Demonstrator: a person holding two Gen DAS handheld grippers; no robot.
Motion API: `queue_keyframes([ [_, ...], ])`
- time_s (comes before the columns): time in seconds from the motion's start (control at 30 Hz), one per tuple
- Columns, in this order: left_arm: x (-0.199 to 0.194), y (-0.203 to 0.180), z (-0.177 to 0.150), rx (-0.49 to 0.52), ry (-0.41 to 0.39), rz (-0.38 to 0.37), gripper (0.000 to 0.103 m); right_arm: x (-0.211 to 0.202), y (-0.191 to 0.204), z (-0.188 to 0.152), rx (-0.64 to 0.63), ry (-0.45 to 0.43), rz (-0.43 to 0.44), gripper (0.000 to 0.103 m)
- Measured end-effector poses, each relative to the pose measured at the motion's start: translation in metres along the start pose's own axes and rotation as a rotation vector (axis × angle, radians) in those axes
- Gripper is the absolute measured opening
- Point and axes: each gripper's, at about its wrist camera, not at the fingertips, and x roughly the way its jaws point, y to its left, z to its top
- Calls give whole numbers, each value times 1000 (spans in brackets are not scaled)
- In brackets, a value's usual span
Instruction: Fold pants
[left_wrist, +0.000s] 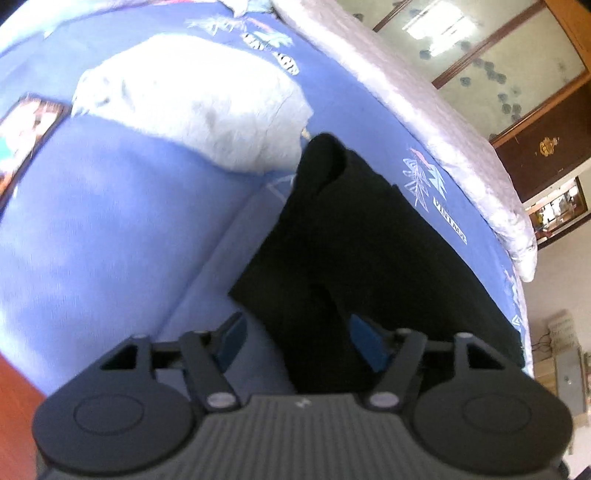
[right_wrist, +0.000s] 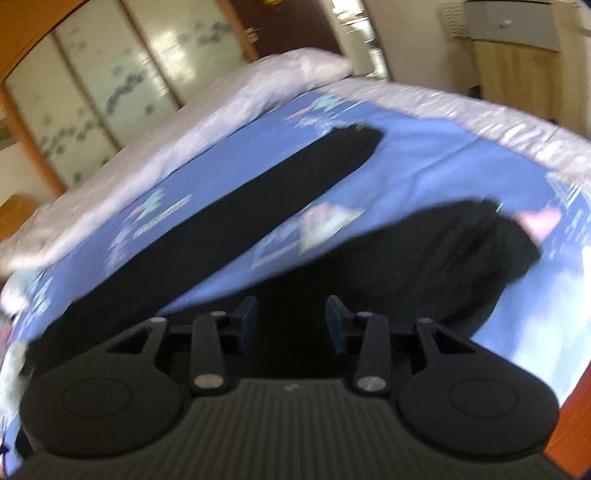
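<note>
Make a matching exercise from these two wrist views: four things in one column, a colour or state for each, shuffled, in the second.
Things
1. Black fabric pants
2. Printed cotton bedsheet
3. Fluffy pillow-like bundle
4. Left gripper

Colours or states
A. White, lying beyond the pants in the left wrist view
B. Jaws apart, nothing pinched
C. Blue, with "VINTAGE" lettering
D. Dark, spread on the bed, one leg stretched out long

Pairs: 1-D, 2-C, 3-A, 4-B
</note>
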Motion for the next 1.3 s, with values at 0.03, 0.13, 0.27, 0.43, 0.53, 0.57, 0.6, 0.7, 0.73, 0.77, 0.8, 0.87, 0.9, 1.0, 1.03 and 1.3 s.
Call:
queue_keyframes([
  [0.03,5,1,-3,-15,11,-13,72,1,7,-8,1,13,30,44],
  [0.13,26,0,-7,-58,69,-74,73,9,23,-16,-21,68,63,44],
  [0.27,59,-10,-8,-67,125,-94,82,19,45,-21,-36,106,122,44],
  [0.43,80,-15,-12,-37,144,-4,15,21,64,-35,-74,154,151,44],
  [0.53,69,1,-13,-50,102,30,13,31,64,-41,-123,176,56,44],
  [0.57,65,7,-14,-62,97,33,13,36,62,-41,-127,191,25,44],
  [0.6,62,12,-15,-77,98,29,13,40,57,-41,-122,214,0,44],
  [0.7,60,20,-19,-105,112,6,20,50,44,-38,-61,240,9,44],
  [0.73,62,19,-19,-106,111,0,25,53,43,-36,-55,240,13,44],
  [0.77,61,21,-18,-120,111,-11,28,54,43,-34,-58,240,14,44],
  [0.8,60,22,-15,-145,111,-25,38,54,42,-34,-63,241,15,44],
  [0.87,57,23,-10,-180,95,-40,50,57,42,-31,-66,238,17,44],
  [0.9,55,25,-6,-191,76,-48,55,57,42,-31,-65,238,19,44],
  [1.0,54,28,1,-218,58,-68,62,56,37,-33,-55,238,23,44],
  [1.03,58,29,4,-227,67,-74,62,58,37,-31,-53,238,23,44],
  [1.3,97,29,22,-287,84,-107,47,50,38,-41,-60,238,21,45],
])
